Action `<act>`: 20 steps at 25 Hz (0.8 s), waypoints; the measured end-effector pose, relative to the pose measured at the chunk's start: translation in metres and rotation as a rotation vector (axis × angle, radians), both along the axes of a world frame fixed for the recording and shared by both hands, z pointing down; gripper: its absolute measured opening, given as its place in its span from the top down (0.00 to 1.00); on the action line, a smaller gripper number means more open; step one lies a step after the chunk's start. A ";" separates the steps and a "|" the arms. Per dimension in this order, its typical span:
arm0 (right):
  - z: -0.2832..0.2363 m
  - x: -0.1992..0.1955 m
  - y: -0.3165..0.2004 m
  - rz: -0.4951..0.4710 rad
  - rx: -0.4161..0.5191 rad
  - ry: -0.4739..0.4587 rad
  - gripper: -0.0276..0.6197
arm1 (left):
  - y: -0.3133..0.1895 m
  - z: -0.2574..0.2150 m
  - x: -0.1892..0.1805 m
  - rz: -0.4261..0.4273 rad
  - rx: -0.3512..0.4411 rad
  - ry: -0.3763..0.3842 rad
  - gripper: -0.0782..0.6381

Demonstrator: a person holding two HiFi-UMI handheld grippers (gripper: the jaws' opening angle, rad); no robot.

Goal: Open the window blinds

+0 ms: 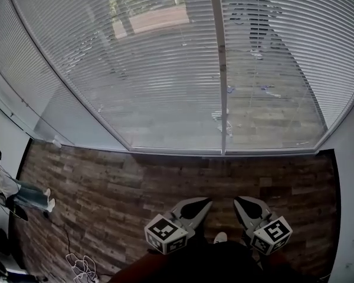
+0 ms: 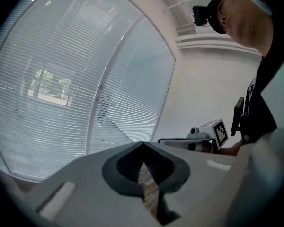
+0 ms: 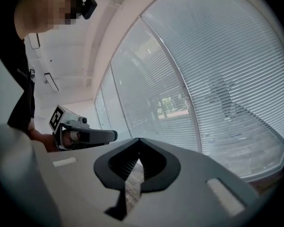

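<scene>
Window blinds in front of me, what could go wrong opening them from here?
1. The blinds have thin slats that could bend if a gripper pushes into them; I can't make out a wand or cord.
2. The left gripper and right gripper are both shut and empty, so a grab attempted now would probably slip off.
3. Loose cables on the floor at left might catch a foot.

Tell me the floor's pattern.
The brown wood-plank floor shows staggered mixed-tone planks; head view shows best.
</scene>
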State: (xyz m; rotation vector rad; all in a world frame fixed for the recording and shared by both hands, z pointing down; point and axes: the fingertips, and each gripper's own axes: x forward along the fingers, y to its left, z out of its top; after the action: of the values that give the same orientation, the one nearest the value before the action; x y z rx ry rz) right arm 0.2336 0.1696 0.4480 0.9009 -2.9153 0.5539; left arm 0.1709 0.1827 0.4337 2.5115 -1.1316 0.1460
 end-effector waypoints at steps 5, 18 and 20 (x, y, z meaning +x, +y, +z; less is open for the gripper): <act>0.007 -0.008 -0.018 0.011 -0.002 0.002 0.91 | -0.018 0.010 -0.008 0.026 0.010 0.016 0.89; 0.015 -0.056 -0.077 0.014 -0.045 0.056 0.91 | -0.077 0.014 -0.063 0.004 -0.024 0.050 0.89; 0.007 -0.067 -0.092 0.015 -0.039 0.057 0.91 | -0.092 0.007 -0.074 0.002 -0.020 0.058 0.89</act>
State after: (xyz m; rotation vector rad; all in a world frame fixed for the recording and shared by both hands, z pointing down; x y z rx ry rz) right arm 0.1662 0.0772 0.4547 0.9183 -2.8390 0.5739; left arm 0.0968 0.0903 0.4410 2.4829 -1.0996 0.0843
